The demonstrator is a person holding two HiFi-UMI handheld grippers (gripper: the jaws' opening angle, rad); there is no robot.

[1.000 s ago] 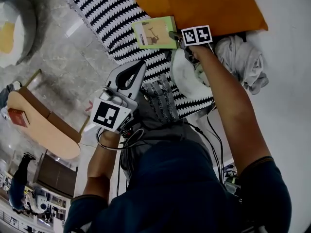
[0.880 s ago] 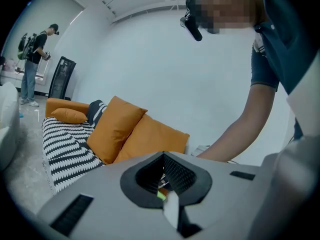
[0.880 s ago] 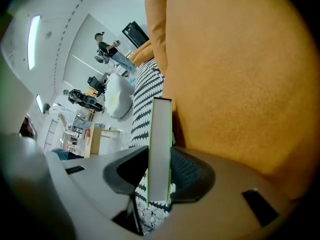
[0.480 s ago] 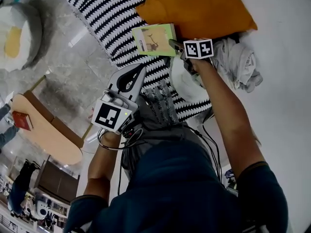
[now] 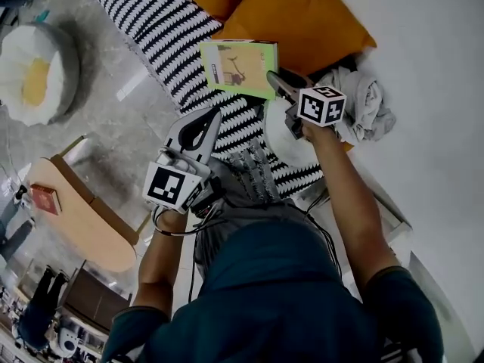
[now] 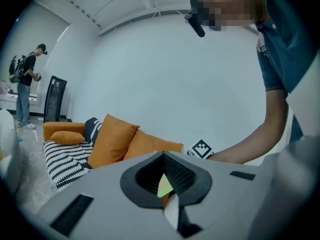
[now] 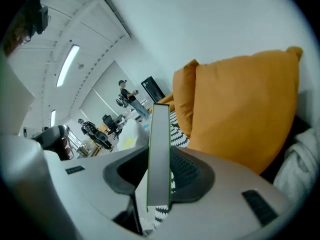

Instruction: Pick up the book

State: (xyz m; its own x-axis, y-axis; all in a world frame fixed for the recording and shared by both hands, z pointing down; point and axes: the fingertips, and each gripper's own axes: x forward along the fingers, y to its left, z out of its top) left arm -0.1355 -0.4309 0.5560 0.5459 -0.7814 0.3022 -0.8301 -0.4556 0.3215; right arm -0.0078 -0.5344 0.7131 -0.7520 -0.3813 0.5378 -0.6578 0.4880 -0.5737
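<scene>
While the left gripper [image 5: 214,115] hangs idle at 7 o'clock of the book [image 5: 237,68], its 2 jaws together on nothing, the right gripper [image 5: 274,78] is clamped on the book's 3 o'clock edge, pads pressing both covers. The book sits over the striped throw [image 5: 159,13], at 8 o'clock of the cushion [image 5: 302,13], and looks lifted clear, so the pick-up seems done. Its green cover shows a drawing, but the print is too small to read.

Orange cushion [image 5: 302,13] beside striped blanket [image 5: 151,13], crumpled cloth [image 5: 367,100] nearby
</scene>
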